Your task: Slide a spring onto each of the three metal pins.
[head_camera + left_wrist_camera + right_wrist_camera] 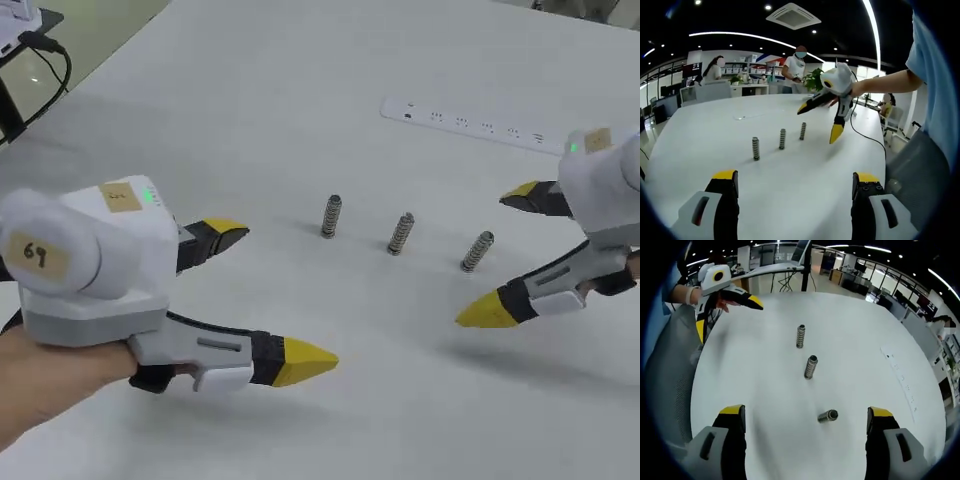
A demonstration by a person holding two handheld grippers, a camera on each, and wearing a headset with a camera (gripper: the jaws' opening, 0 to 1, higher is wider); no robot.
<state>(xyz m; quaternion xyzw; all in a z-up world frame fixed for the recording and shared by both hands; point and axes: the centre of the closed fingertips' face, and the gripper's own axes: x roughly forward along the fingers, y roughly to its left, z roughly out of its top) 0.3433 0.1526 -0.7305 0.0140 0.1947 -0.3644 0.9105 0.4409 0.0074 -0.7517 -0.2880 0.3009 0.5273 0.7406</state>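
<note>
- Three springs stand in a row on the tabletop (400, 400): the first spring (331, 216), the middle spring (401, 233) and the third spring (477, 251).
- We judge each is already seated on one of the pins (the pins are hidden inside the coils, so we cannot check them directly). No loose spring is in sight.
- As far as we can tell, the task is done and nothing is left but drawing clear.
- The left gripper (278, 295) has its jaws spread wide and empty. The row stands ahead of them and well apart, the first spring nearest.
- The right gripper (818, 125) also has its jaws released, holding nothing. The third spring stands just ahead of their gap, untouched.
- The row lies between the two grippers, and a power strip (465, 125) lies beyond it.
</note>
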